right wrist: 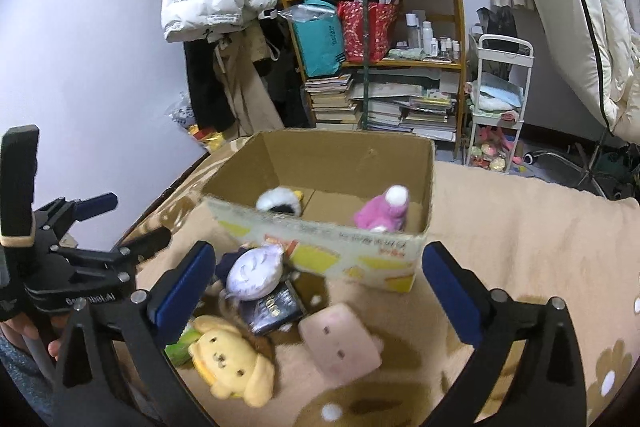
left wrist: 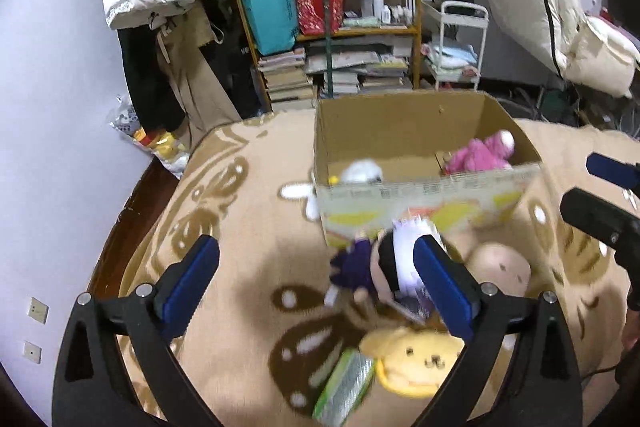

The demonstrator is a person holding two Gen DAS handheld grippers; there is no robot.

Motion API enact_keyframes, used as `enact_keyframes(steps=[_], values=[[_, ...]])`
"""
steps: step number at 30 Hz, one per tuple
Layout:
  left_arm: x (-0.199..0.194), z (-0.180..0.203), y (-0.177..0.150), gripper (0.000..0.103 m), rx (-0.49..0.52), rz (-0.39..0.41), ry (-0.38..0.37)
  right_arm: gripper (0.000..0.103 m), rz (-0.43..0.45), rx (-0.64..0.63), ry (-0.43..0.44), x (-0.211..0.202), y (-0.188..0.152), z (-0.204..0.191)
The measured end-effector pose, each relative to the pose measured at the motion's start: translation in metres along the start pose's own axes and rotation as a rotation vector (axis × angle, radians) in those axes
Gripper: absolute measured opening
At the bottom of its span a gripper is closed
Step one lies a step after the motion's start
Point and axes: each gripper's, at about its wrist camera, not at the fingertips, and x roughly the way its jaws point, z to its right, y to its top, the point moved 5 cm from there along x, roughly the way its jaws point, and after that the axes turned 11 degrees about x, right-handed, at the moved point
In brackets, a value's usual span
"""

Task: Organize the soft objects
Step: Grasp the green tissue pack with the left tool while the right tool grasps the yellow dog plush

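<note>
Both claws, left [left wrist: 316,291] and right [right wrist: 316,291], hung wide open, holding nothing. I judged pickup pending: toys [right wrist: 234,359] lay on the blanket [right wrist: 520,227] against the box's [right wrist: 320,247] near side; next, grasp one.

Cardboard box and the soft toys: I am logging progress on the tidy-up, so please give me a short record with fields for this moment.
container: cardboard box, open top, on the blanket
inside box: pink plush; white plush
outside box: yellow dog plush; pink square plush; doll with pale hair; dark packet; green packet
left gripper: open, holds nothing
right gripper: open, holds nothing
</note>
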Motion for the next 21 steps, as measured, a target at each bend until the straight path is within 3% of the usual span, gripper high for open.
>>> enact_keyframes(steps=[11, 21], values=[[-0.022, 0.003, -0.038, 0.097, -0.024, -0.104, -0.038, 0.103, -0.080, -0.081, 0.003, -0.013, -0.042, -0.027], [-0.001, -0.003, -0.062, 0.097, -0.066, -0.231, -0.104, 0.103, -0.176, -0.129, 0.010, -0.001, -0.069, -0.042]])
